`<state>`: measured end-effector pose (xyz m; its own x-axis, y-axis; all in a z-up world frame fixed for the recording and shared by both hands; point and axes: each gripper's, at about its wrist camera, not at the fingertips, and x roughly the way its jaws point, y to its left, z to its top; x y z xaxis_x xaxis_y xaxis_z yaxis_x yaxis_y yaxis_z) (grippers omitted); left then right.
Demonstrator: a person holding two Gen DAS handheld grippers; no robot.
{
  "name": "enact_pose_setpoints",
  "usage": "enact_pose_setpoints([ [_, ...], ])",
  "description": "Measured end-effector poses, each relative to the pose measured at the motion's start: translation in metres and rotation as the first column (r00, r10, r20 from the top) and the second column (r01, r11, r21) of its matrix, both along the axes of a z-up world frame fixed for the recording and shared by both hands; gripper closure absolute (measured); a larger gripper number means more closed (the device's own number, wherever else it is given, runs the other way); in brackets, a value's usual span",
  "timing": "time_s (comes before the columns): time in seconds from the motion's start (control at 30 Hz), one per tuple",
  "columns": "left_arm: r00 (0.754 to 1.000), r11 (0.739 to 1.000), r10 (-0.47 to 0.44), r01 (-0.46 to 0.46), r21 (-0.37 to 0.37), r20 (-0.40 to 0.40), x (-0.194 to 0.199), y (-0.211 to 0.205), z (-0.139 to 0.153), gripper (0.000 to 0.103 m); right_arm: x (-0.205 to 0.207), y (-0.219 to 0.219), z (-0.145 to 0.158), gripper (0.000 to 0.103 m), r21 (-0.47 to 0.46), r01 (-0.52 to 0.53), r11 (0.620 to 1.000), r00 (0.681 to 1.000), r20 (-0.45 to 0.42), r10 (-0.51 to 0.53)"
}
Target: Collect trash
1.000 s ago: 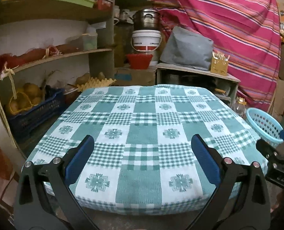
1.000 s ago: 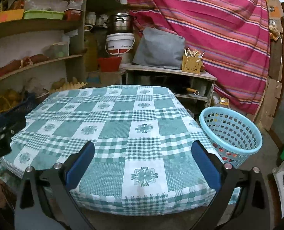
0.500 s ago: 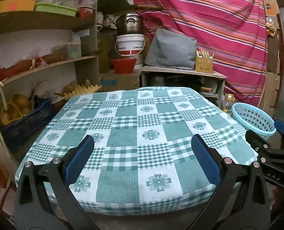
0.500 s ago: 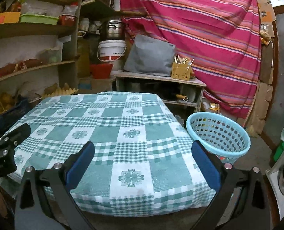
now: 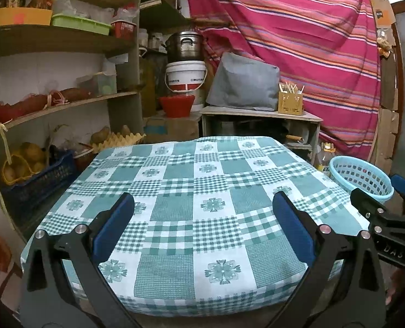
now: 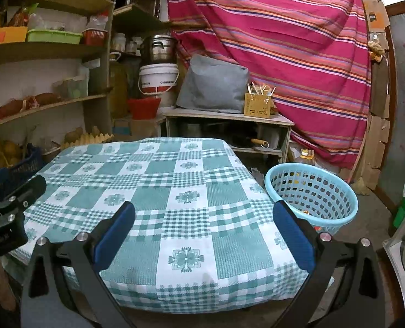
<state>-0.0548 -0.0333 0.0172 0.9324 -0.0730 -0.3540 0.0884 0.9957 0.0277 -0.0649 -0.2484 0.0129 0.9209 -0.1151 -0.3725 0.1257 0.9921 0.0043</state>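
Observation:
A table with a green-and-white checked cloth [image 5: 197, 191] fills the middle of both views [image 6: 175, 191]; I see no trash on it. A light blue perforated basket [image 6: 312, 194] stands on the floor right of the table, with a few scraps at its bottom; it also shows in the left wrist view [image 5: 361, 177]. My left gripper [image 5: 202, 210] is open and empty over the table's near edge. My right gripper [image 6: 202, 213] is open and empty over the near right part of the table. Each gripper shows at the other view's edge.
Wooden shelves [image 5: 52, 109] with boxes, sacks and a dark blue crate [image 5: 35, 183] line the left. Behind the table stand a low wooden stand [image 5: 260, 117] with a grey bag, a white bucket [image 5: 186, 76], and a red striped cloth [image 5: 312, 41].
Both grippers have pulled back and risen from the table, so more of the cloth and basket shows. Both stayed open and empty.

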Motion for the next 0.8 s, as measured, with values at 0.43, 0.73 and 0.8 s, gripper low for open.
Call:
enact_pose_setpoints([
  [0.43, 1.0, 1.0, 0.006, -0.006, 0.007, 0.016, -0.0011, 0.0015, 0.0014, 0.005, -0.0046, 0.0007, -0.0001, 0.005, -0.012, 0.012, 1.0, 1.0, 0.026, -0.011],
  [0.73, 1.0, 1.0, 0.008, -0.008, 0.009, 0.016, -0.0011, 0.0019, 0.0013, 0.005, -0.0059, -0.0036, 0.001, 0.005, -0.015, 0.026, 1.0, 0.999, 0.036, -0.026],
  [0.8, 1.0, 1.0, 0.008, -0.008, 0.008, 0.016, -0.0012, 0.0024, 0.002, 0.005, -0.0059, -0.0036, 0.001, 0.005, -0.017, 0.027, 0.999, 0.999, 0.036, -0.026],
])
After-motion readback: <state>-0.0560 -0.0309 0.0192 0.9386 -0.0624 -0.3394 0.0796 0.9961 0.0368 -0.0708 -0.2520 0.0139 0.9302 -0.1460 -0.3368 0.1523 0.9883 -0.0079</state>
